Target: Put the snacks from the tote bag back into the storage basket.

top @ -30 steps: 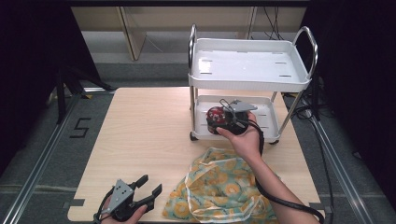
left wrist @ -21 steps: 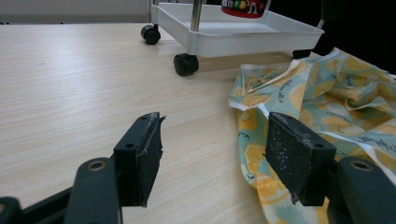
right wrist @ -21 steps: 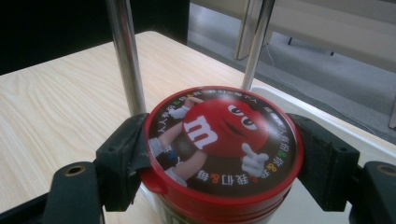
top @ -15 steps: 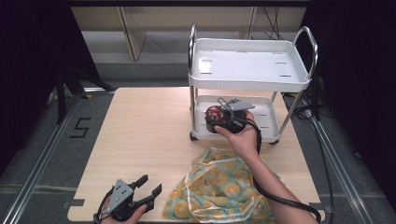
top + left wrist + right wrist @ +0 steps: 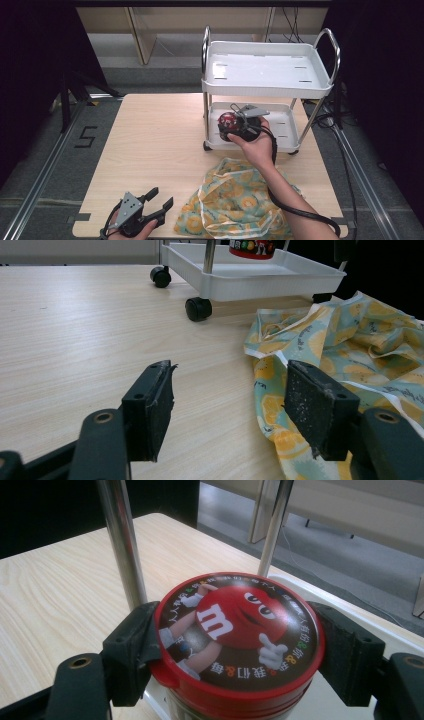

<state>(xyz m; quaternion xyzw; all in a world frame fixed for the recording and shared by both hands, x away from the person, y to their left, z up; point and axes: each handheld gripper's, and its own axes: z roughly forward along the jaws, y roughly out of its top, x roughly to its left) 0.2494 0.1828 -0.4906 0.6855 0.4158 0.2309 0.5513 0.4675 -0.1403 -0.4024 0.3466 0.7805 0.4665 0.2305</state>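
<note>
A jar with a red cartoon lid (image 5: pixel 239 622) sits between the jaws of my right gripper (image 5: pixel 237 645), which is shut on it just under the lid. From above, the jar (image 5: pixel 228 122) is at the front left of the lower shelf (image 5: pixel 285 131) of a white two-tier cart (image 5: pixel 265 70), and my right gripper (image 5: pixel 235 127) reaches in from the front. I cannot tell whether the jar rests on the shelf. My left gripper (image 5: pixel 159 205) lies open at the table's front edge, with nothing between its jaws (image 5: pixel 230 400).
A yellow lemon-print cloth (image 5: pixel 235 205) lies crumpled on the table in front of the cart, just right of my left gripper, and shows as cloth (image 5: pixel 350 340) there too. The cart's chrome posts (image 5: pixel 122 540) stand close beside the jar. Bare wooden table (image 5: pixel 150 135) stretches to the left.
</note>
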